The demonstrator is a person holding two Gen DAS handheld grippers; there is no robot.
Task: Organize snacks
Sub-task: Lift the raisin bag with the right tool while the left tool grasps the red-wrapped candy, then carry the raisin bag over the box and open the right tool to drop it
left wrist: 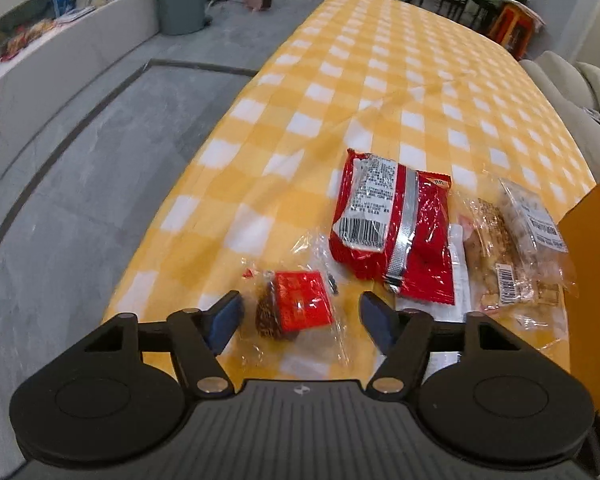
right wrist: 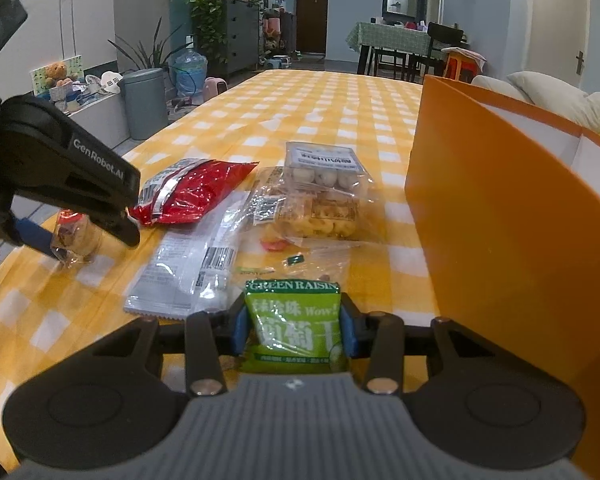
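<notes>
The right claw (right wrist: 296,330) is clamped on a green raisin packet (right wrist: 296,320) just left of the orange box (right wrist: 500,220), likely bound for it; left of that box, the left claw (left wrist: 300,316) stands apart around a small clear-wrapped snack (left wrist: 296,308) on the tabletop (left wrist: 380,80), pads not touching

My left gripper (left wrist: 302,316) showing matte black linkage arms, blue pads, silver rivets, ribbed grey body, white GenRobot.AI lettering on its side, my right gripper (right wrist: 296,328) wearing matching black, blue and grey
</notes>
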